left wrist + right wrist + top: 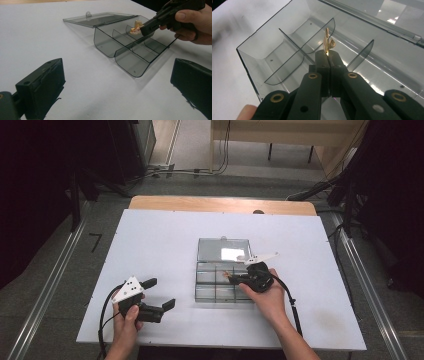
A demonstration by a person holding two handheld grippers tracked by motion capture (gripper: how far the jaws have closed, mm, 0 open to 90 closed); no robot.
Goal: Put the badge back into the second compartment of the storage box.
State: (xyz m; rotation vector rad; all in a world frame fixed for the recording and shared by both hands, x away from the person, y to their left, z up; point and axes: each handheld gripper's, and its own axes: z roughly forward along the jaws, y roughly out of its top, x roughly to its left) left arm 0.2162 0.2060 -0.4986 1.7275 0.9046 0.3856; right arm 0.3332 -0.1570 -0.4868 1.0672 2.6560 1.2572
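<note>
A smoky clear plastic box (197,281) with several compartments stands at the middle of the white table, its lid (222,249) laid open behind it. My right gripper (232,278) hovers over the box's middle compartments, shut on a small brass-coloured piece (327,42) that sticks out past its tips. In the left gripper view that piece (136,27) hangs just above the dividers, pinched by the right gripper (144,28). My left gripper (160,293) rests low at the near left of the table, jaws wide open and nothing between them.
The box's thin dividers (294,53) and curved walls (130,61) rise around the held piece. Bare white tabletop (165,240) surrounds the box. Cables trail from both grippers toward the near edge. Beyond the table is grey floor with rails at either side.
</note>
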